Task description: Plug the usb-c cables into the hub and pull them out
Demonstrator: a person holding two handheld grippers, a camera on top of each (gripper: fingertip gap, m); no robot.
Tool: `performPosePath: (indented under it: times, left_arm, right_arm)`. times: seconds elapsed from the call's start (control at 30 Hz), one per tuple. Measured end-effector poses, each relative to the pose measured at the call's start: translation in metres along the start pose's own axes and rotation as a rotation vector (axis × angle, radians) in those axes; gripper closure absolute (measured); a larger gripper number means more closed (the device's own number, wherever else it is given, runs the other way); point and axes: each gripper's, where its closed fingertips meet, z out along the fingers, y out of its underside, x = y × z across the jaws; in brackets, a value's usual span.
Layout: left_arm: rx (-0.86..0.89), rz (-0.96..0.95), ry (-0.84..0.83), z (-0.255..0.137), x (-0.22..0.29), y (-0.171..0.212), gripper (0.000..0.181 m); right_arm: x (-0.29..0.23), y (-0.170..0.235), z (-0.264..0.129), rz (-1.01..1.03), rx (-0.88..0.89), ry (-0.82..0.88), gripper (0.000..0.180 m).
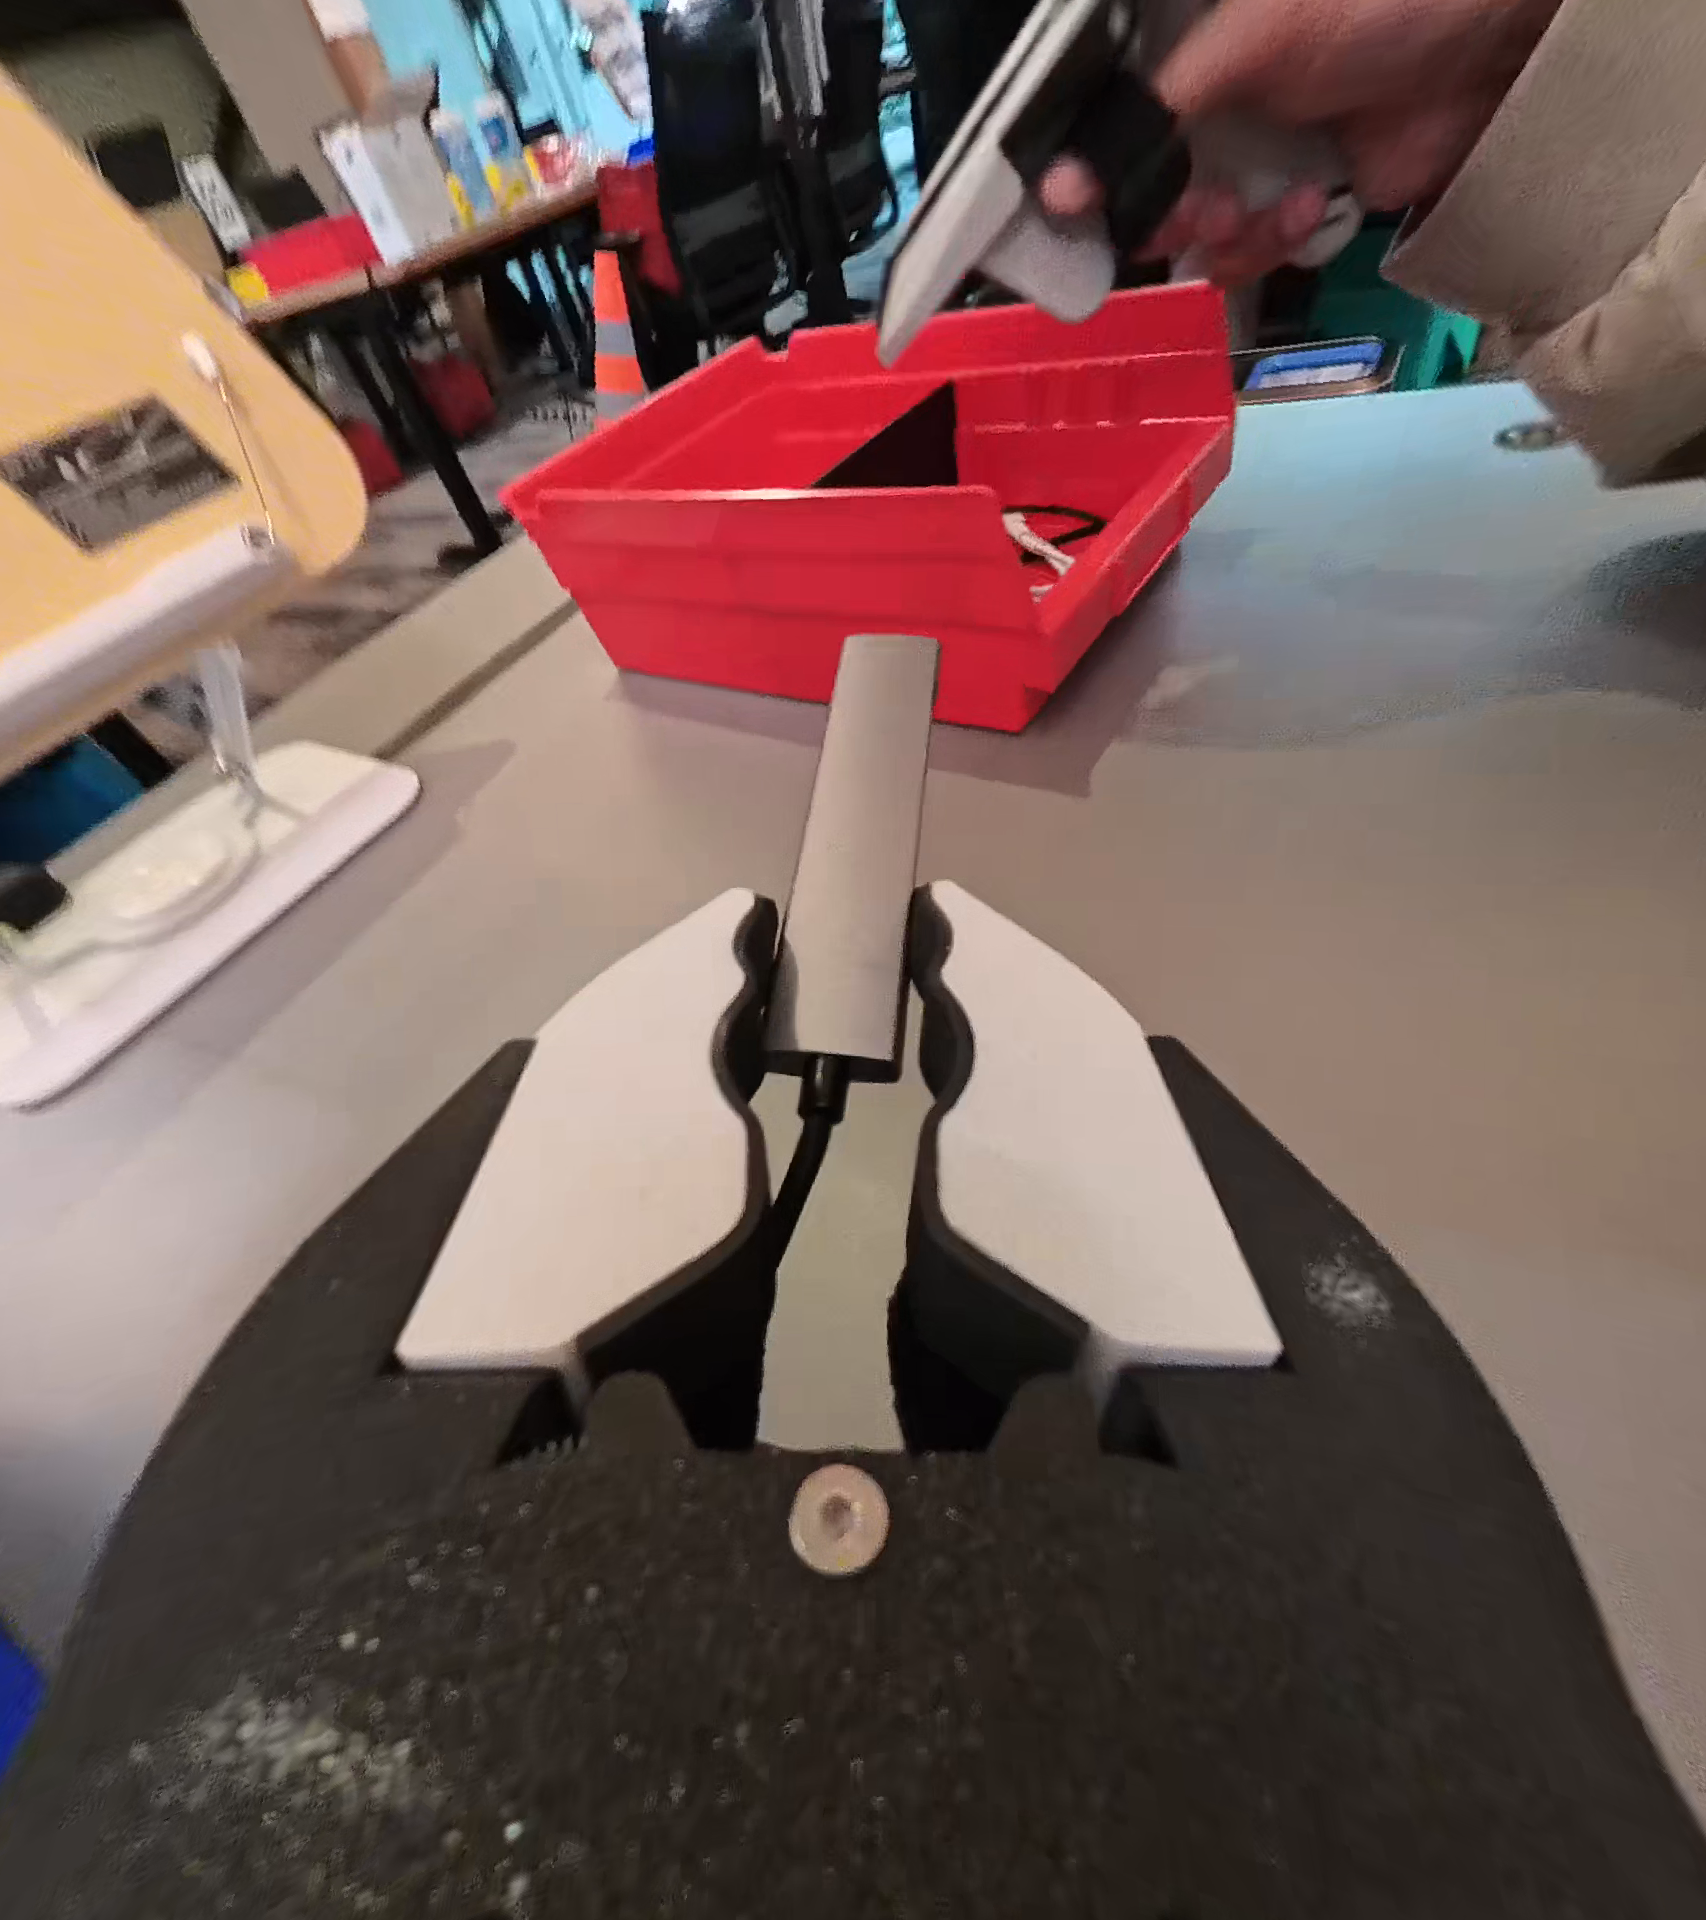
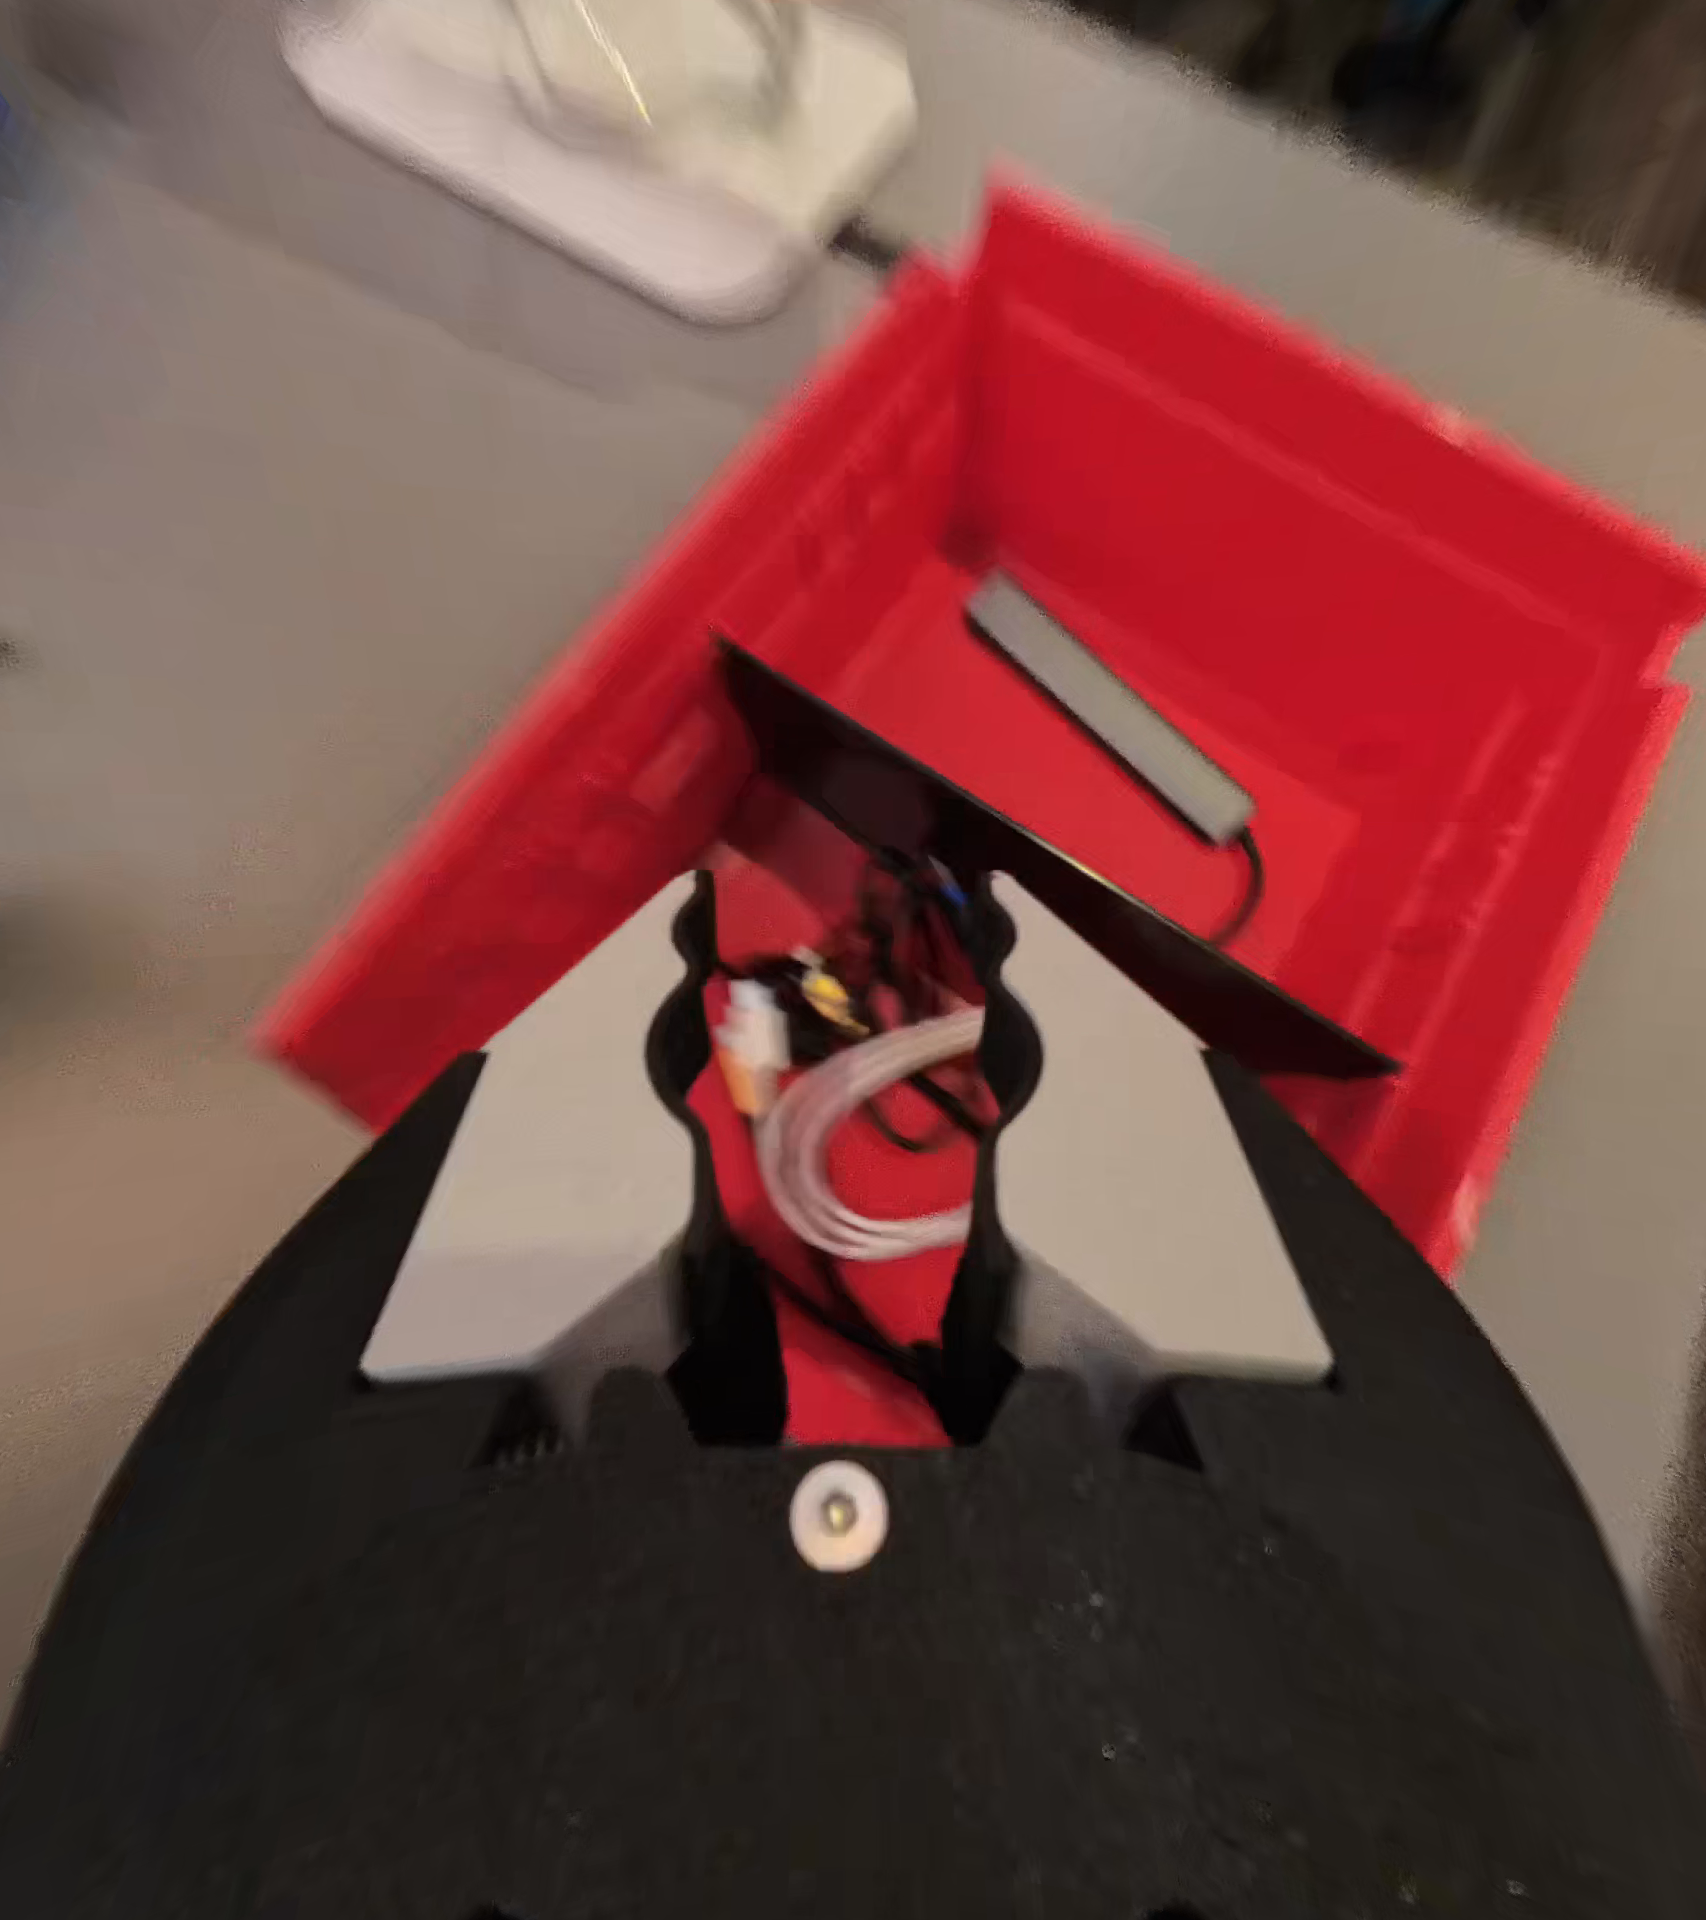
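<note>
Grey tabletop (image 1: pixel 1348 935) carrying red plastic bin (image 1: pixel 828 582). Left gripper (image 1: pixel 844 925) just before bin, clamped on slim grey metal hub (image 1: pixel 864 831). Right gripper (image 2: pixel 844 914) above bin, parted, empty, over coiled white cable (image 2: pixel 859 1143).

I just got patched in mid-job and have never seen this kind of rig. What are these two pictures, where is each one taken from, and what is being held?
There is no robot arm: a person carries a handheld two-finger gripper in each hand, each with its own camera looking along its fingers. In the left wrist view, the left gripper is shut on a grey hub above the grey table; the hub's black cable trails back between the fingers. Farther off, the right gripper hovers above a red bin. The blurred right wrist view looks down into that bin: the right gripper is open and empty above coiled white cables, with a black divider and a second grey hub beyond.
</note>
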Motion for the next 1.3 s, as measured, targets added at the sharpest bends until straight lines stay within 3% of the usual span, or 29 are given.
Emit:
performPosePath:
  times: [0.03,0.1,0.17,0.2,0.3,0.37,0.53,0.67,0.8,0.9,0.97,1.1,1.2,1.3]
  left_arm:
    - [0.019,0.054,0.001,-0.002,0.001,-0.003,0.156]
    - [0.062,0.148,-0.014,-0.007,0.003,-0.010,0.156]
    - [0.103,0.184,0.002,-0.010,0.009,-0.016,0.156]
    - [0.118,0.187,0.011,-0.011,0.011,-0.017,0.156]
    - [0.142,0.199,0.040,-0.011,0.018,-0.020,0.156]
    - [0.138,0.208,0.040,-0.013,0.021,-0.019,0.156]
    - [0.089,0.236,-0.025,-0.012,0.024,-0.016,0.155]
    - [0.123,0.116,-0.062,-0.021,0.020,-0.028,0.150]
    - [0.230,-0.084,-0.090,-0.044,0.004,-0.043,0.152]
    - [0.213,-0.165,-0.141,-0.057,-0.008,-0.032,0.154]
    - [0.188,-0.177,-0.175,-0.065,-0.010,-0.023,0.155]
    - [0.132,-0.242,-0.205,-0.079,-0.001,-0.003,0.156]
    - [0.105,-0.272,-0.225,-0.092,0.013,0.005,0.156]
    - [0.057,-0.296,-0.276,-0.107,0.024,0.015,0.156]
  right_arm:
    - [-0.029,-0.015,-0.014,0.033,0.112,-0.076,0.138]
    - [-0.116,-0.036,-0.042,0.157,0.290,-0.435,0.140]
    - [-0.193,-0.026,-0.053,0.247,0.251,-0.775,0.142]
    - [-0.216,-0.019,-0.050,0.272,0.220,-0.856,0.140]
    - [-0.255,-0.013,-0.047,0.349,0.204,-1.005,0.141]
    - [-0.259,-0.009,-0.043,0.365,0.206,-1.011,0.165]
    - [-0.263,-0.010,-0.055,0.345,0.212,-1.039,0.172]
    - [-0.222,-0.030,-0.069,0.237,0.244,-0.850,0.172]
    - [-0.123,-0.086,-0.116,0.239,0.405,-0.663,0.171]
    - [-0.048,-0.124,-0.153,0.325,0.534,-0.637,0.171]
    - [0.002,-0.131,-0.155,0.392,0.549,-0.584,0.171]
    - [0.064,-0.100,-0.097,0.511,0.366,-0.509,0.171]
    - [0.067,-0.070,-0.042,0.570,0.214,-0.530,0.171]
    - [0.064,-0.042,0.006,0.514,0.053,-0.442,0.171]
